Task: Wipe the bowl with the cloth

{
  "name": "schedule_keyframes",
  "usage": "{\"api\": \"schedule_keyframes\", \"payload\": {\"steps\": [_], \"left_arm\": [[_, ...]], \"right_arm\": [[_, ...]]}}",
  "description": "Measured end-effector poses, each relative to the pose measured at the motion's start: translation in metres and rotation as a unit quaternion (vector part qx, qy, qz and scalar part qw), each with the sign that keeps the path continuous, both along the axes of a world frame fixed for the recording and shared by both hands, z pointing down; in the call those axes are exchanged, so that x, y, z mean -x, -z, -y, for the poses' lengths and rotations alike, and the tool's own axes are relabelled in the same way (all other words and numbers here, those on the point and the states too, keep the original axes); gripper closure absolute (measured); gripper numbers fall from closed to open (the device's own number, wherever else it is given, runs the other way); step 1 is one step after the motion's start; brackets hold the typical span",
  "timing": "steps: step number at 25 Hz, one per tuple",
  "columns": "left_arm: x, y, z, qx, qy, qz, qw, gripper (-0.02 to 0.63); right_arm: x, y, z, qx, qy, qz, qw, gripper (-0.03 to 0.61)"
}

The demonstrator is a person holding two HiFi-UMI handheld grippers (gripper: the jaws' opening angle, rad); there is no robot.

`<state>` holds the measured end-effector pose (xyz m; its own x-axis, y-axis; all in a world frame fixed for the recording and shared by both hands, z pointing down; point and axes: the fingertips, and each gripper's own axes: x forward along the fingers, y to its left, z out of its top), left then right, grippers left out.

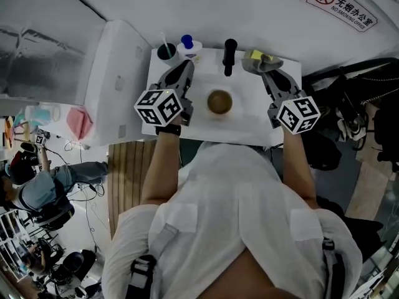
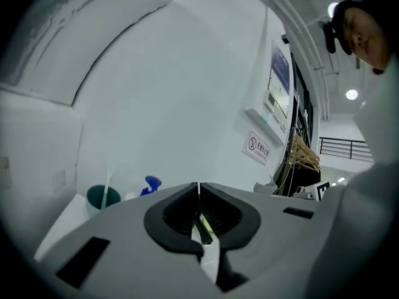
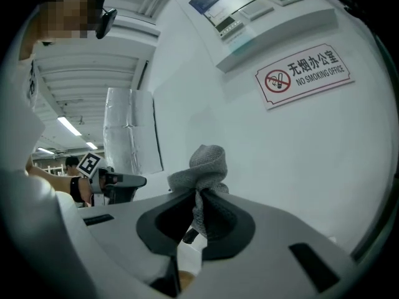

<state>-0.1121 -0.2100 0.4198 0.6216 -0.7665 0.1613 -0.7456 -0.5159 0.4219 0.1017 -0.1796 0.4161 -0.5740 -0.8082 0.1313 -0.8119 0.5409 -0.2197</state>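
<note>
A small brown bowl (image 1: 219, 102) stands in the middle of the white table (image 1: 249, 126), between my two grippers. My left gripper (image 1: 186, 66) hovers just left of the bowl; in the left gripper view its jaws (image 2: 199, 189) are shut with nothing between them. My right gripper (image 1: 269, 69) is off the bowl's right, toward the table's far edge, shut on a bunched grey cloth (image 3: 204, 166). The cloth (image 1: 260, 58) sticks out beyond the jaws, clear of the bowl.
A black upright object (image 1: 229, 56) stands behind the bowl. A teal cup (image 1: 166, 52) with a stick and a blue-topped bottle (image 1: 187, 42) sit at the far left corner. A white panel (image 1: 115, 86) flanks the table's left; dark cables and gear (image 1: 349, 92) lie right.
</note>
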Motion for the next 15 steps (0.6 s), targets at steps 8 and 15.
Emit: {"api": "schedule_keyframes", "payload": {"steps": [8,15], "left_arm": [[0.005,0.058,-0.022,-0.161,0.015,0.048,0.9856,0.6],[0.013,0.068,-0.025,-0.177,0.024,0.037,0.9833,0.6]], "right_arm": [[-0.015,0.025,-0.005,-0.033,-0.015,-0.003,0.999,0.535],[-0.019,0.031,-0.004,-0.044,-0.021,-0.02,0.999,0.537]]}}
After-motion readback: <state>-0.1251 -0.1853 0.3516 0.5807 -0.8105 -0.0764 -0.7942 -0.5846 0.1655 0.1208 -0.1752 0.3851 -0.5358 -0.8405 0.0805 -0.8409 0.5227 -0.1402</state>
